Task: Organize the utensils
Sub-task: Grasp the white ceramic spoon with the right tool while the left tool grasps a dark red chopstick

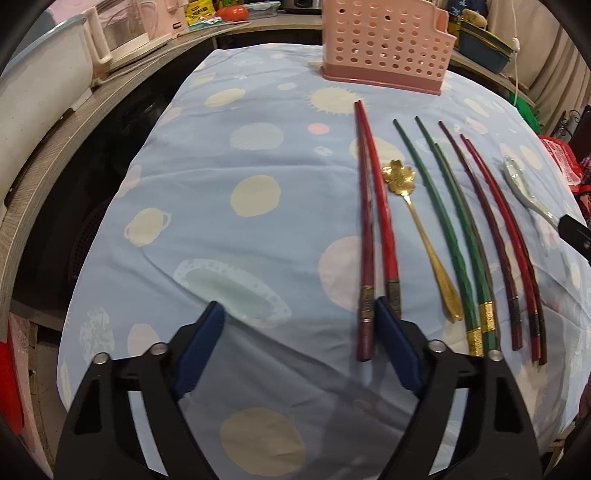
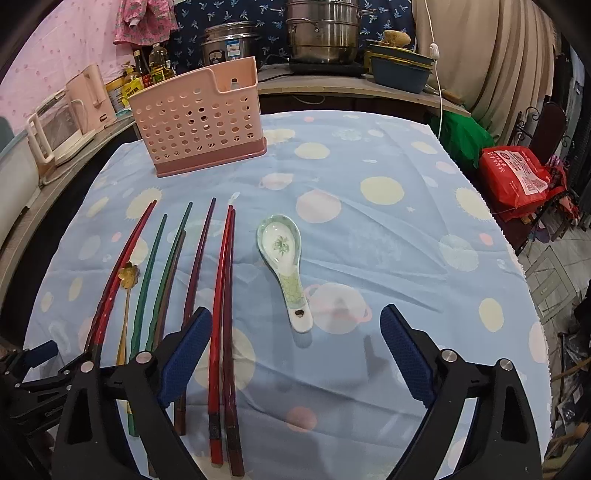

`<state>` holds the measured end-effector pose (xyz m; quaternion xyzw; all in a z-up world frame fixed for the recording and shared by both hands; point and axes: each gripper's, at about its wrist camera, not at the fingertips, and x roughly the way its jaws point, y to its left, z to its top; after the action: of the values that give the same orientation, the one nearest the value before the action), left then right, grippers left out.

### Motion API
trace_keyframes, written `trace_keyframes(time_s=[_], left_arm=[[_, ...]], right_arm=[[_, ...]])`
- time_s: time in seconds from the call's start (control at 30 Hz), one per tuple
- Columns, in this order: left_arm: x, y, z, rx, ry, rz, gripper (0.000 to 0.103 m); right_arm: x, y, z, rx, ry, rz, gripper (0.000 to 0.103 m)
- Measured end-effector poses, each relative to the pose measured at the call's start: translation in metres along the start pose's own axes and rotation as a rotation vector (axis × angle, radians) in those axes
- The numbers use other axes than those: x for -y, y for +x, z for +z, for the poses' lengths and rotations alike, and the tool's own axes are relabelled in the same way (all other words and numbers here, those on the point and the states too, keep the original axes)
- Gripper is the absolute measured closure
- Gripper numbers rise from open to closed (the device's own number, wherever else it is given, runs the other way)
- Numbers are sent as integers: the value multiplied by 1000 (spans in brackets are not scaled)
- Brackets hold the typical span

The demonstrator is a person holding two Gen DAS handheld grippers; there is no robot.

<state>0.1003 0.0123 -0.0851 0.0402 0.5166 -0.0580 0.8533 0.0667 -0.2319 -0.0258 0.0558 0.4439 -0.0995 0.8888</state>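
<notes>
Utensils lie in a row on the blue spotted cloth (image 1: 221, 229). My left gripper (image 1: 299, 310) is open, low over the cloth. A dark red chopstick (image 1: 365, 258) lies just inside its right finger (image 1: 395, 343), which covers the end of the brighter red chopstick (image 1: 384, 221). To their right lie a gold flower spoon (image 1: 424, 236), green chopsticks (image 1: 443, 229) and maroon chopsticks (image 1: 495, 229). My right gripper (image 2: 295, 314) is open. A red chopstick pair (image 2: 221, 295) and the ceramic spoon (image 2: 284, 258) lie between its fingers, untouched. The pink perforated holder (image 2: 199, 122) stands upright at the back.
A wooden counter wraps around the table's left and far sides, carrying a kettle (image 2: 88, 96), bottles, a rice cooker (image 2: 229, 40) and a steel pot (image 2: 325, 29). A red bag (image 2: 517, 177) sits beyond the right edge. Bare cloth (image 2: 406, 229) stretches right of the spoon.
</notes>
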Motion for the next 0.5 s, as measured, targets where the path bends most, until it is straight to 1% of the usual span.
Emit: trace_keyframes(time_s=[0.03,0.1,0.13,0.17,0.27,0.3,0.33,0.37,0.4,0.5], left_arm=[[2,-1,1,2,4,-9,41],[3,-2,3,2,10,-27,51],[3,-3,4,3,12,-35,58],[3,-3,5,3,13,-45,62],[2,-3,7,1,14,-72,86],[2,-3,8,-1,13,-82,90],[1,-3,8,-4,12,-93,94],[1,-2,9,-5,10,-99,94],[1,-2,9,-5,11,-102,94],[0,-1,9,-7,12,-108,94]], right_arm=[[1,2,1,-5,2,4,22],[3,6,4,-15,7,11,30],[3,9,5,-20,8,16,32],[4,11,6,-25,8,20,35],[4,19,9,-41,7,35,49],[5,22,10,-47,9,43,54],[5,24,10,-53,13,52,56],[7,26,11,-59,21,60,60],[8,28,12,-64,28,70,62],[11,30,13,-71,55,112,63]])
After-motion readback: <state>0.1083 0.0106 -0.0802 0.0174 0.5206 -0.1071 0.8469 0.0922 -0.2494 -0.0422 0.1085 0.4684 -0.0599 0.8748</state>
